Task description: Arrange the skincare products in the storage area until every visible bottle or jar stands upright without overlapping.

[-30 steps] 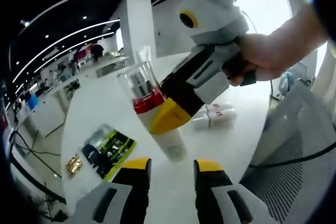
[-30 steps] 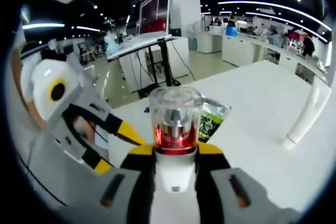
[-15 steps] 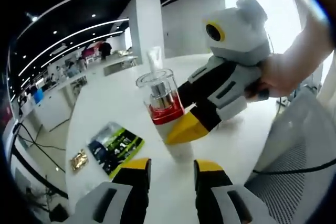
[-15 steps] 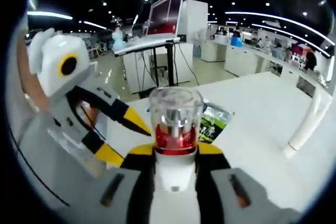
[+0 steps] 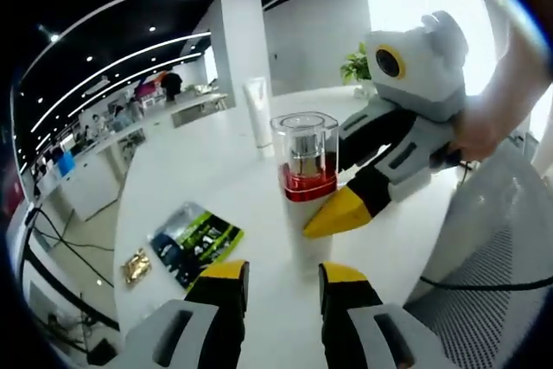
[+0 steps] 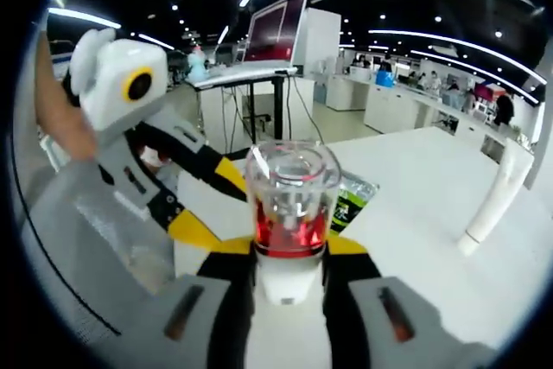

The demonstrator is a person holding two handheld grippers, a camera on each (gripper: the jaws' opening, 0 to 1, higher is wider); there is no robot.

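The white tabletop (image 5: 173, 170) carries all items. In the left gripper view, the right gripper (image 5: 341, 213) enters from 3 o'clock, held by a hand (image 5: 484, 123), and its yellow-tipped fingers (image 5: 333, 213) are closed around the white body of the pump bottle (image 5: 307, 174). The bottle stands upright near the view centre, with a clear cap above a red collar; its base meets the tabletop just above the left gripper (image 5: 282, 287), whose fingers are parted and hold nothing.

In the right gripper view, the right gripper (image 6: 289, 257) clamps the pump bottle (image 6: 287, 205) at centre. The left gripper (image 6: 194, 213) appears at 9 o'clock.

A green and black sachet (image 5: 194, 239) lies flat at 8 o'clock of the bottle. A white tube (image 5: 259, 110) stands upright at 11 o'clock, well apart. A small gold packet (image 5: 134, 265) lies beside the sachet.
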